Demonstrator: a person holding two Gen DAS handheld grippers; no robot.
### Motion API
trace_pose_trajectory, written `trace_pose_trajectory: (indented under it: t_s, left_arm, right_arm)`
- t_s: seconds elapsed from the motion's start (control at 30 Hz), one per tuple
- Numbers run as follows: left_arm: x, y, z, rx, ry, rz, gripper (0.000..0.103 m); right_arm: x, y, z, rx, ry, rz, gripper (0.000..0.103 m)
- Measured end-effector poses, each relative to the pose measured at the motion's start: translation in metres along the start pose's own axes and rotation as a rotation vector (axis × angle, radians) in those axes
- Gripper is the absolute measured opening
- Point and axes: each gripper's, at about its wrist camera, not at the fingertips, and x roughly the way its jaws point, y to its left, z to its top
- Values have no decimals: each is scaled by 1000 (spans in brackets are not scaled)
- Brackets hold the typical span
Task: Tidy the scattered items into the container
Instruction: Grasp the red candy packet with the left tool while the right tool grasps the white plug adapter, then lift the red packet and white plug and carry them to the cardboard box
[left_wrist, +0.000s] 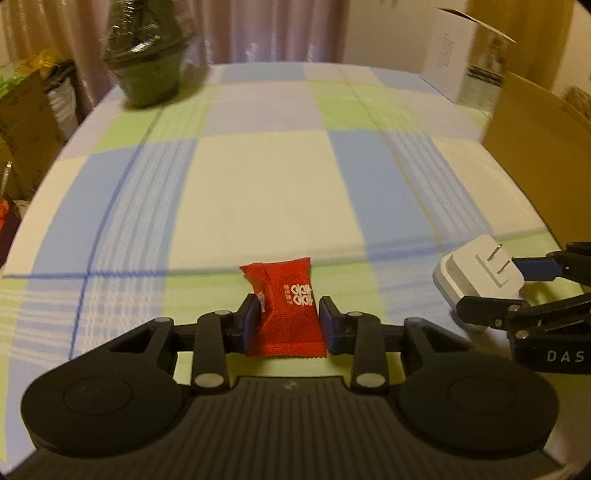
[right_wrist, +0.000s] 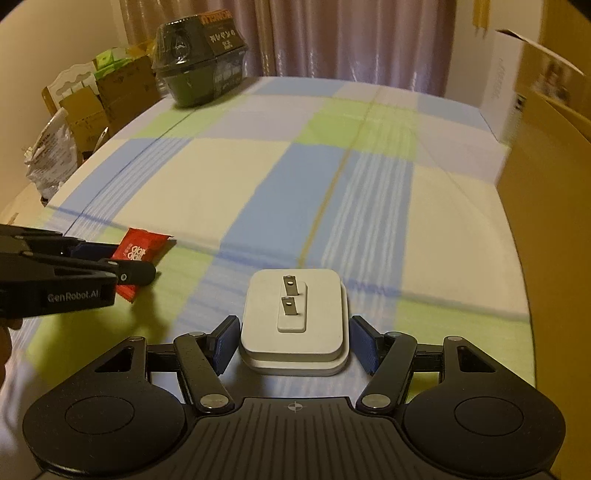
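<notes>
My left gripper (left_wrist: 290, 321) is shut on a red snack packet (left_wrist: 284, 295), its blue pads pressing both sides just above the checked cloth. The same packet (right_wrist: 142, 243) shows at the left of the right wrist view, inside the left gripper (right_wrist: 122, 262). My right gripper (right_wrist: 293, 343) is shut on a white plug charger (right_wrist: 317, 295) lying prongs up. In the left wrist view that charger (left_wrist: 476, 273) and the right gripper (left_wrist: 487, 286) sit at the right edge. A brown cardboard box (left_wrist: 535, 147) (right_wrist: 546, 184) stands on the table's right side.
A dark green wrapped bowl (right_wrist: 199, 62) (left_wrist: 147, 74) stands at the far left corner of the table. A white carton (right_wrist: 498, 92) rises at the far right, behind the brown box. Cardboard boxes and bags (right_wrist: 92, 96) crowd the floor beyond the left edge.
</notes>
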Motion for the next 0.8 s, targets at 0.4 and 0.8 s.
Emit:
trace_pose_trajectory:
  t_s: [0.4, 0.8]
  left_arm:
    - [-71, -75, -72, 111, 175, -127, 28]
    - [-98, -92, -102, 93, 211, -88, 40]
  right_arm:
    - [-92, -3, -93, 106, 88, -64, 67]
    - [-115, -6, -117, 129, 73, -58, 91]
